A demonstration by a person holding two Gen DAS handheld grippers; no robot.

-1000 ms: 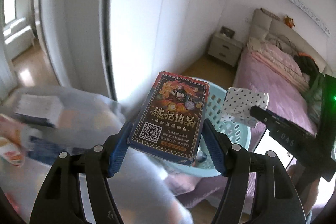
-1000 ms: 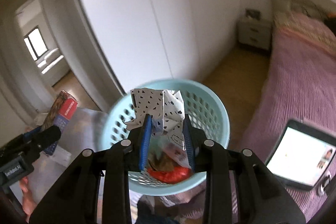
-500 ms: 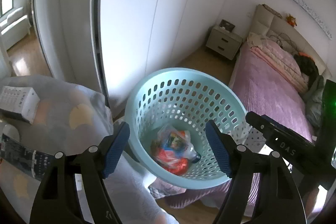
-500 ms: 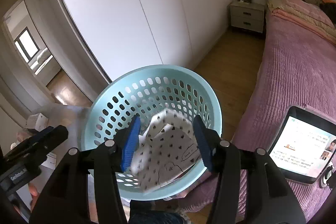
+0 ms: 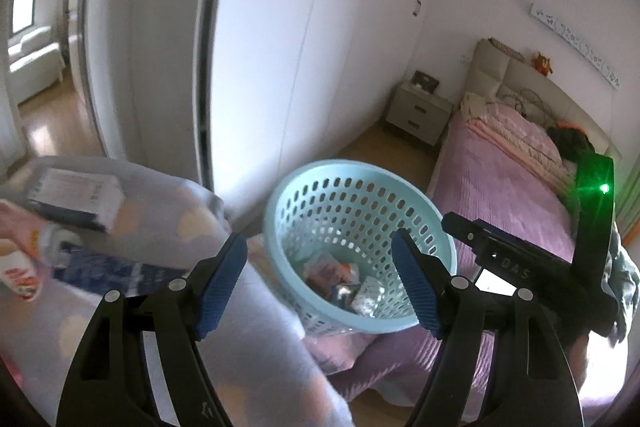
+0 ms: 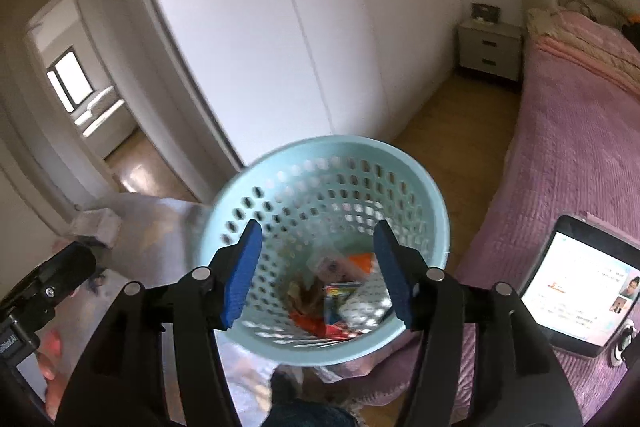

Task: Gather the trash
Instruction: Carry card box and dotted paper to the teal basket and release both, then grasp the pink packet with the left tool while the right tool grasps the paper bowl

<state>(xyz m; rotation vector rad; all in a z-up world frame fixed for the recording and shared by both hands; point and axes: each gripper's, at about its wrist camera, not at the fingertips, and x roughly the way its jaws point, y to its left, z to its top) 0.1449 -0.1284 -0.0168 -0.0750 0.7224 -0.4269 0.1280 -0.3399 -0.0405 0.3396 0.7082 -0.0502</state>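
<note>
Gaping wide and gripping nothing, the left gripper [image 5: 318,283] shows its two ribbed blue pads [image 5: 218,287] set on glossy black plastic arms, with the round basket [image 5: 440,227] framed between them. That basket is pale turquoise plastic, its wall pierced by rows of small oblong holes and its rim a smooth rolled lip; it sits tilted at the edge of the bed [image 5: 508,187], whose mauve quilted cover is stitched in a fine grid. The right gripper [image 6: 318,269] is spread just as wide and equally empty, hanging above the basket's [image 6: 436,199] mouth. At the bottom lies the trash [image 6: 336,301] — crumpled wrappers in orange and red, a flat printed card box and a wad of white dotted paper, all loosely heaped. More litter remains off to the left on a pale grey blanket [image 5: 168,203] with soft cloud shapes: a white rectangular carton [image 5: 76,193] and a blurred packet [image 5: 20,267]. A tablet [image 6: 580,287] with a lit screen rests flat on the bed [image 6: 580,147]. Behind stand smooth white wardrobe doors [image 5: 320,47] with slim dark handles, and a boxy two-drawer nightstand [image 5: 420,111].
</note>
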